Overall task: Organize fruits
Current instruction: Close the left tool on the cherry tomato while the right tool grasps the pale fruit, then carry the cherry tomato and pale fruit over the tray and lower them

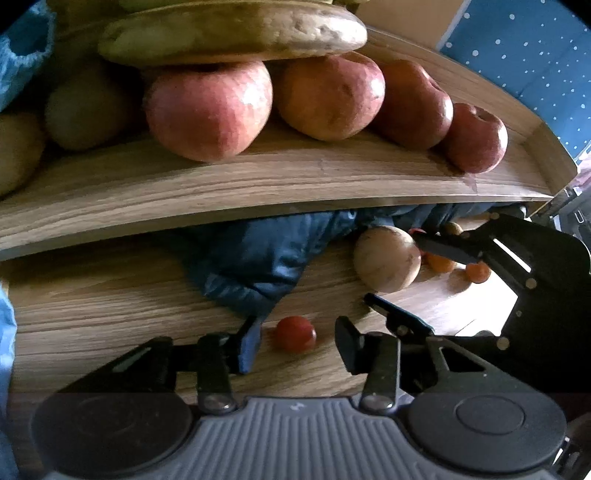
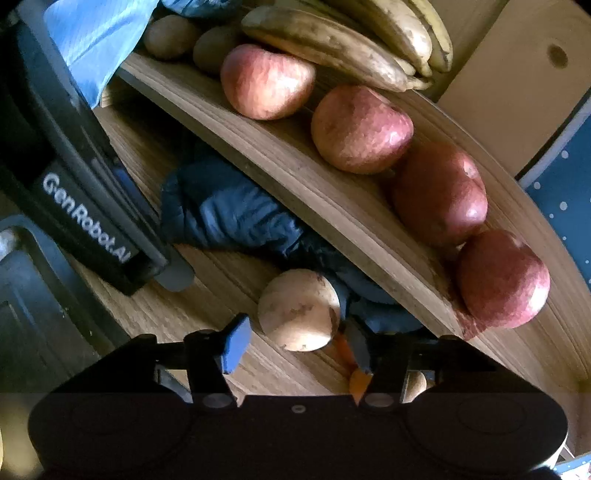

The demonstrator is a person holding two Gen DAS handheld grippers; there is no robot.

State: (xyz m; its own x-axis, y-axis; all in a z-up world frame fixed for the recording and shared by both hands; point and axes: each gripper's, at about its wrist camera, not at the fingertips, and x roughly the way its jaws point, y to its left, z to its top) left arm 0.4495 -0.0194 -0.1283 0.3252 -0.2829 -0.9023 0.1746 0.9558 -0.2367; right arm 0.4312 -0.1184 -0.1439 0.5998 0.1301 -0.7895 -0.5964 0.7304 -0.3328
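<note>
A small red tomato [image 1: 295, 334] lies on the wooden table between the open fingers of my left gripper [image 1: 297, 345], not gripped. A pale round pear [image 1: 386, 258] lies further right; in the right wrist view the pear [image 2: 299, 310] sits between the open fingers of my right gripper [image 2: 295, 345]. The right gripper [image 1: 402, 273] also shows in the left wrist view, open around the pear. A wooden tray [image 1: 258, 184] holds a row of red apples [image 1: 208, 110], bananas [image 1: 232, 31] and kiwis [image 1: 88, 110].
A dark blue cloth [image 1: 258, 258] lies on the table under the tray's edge. Small orange fruits [image 1: 476, 271] lie beyond the pear. The left gripper's black body [image 2: 85, 221] crosses the right wrist view at the left. A cardboard box [image 2: 517, 85] stands behind the tray.
</note>
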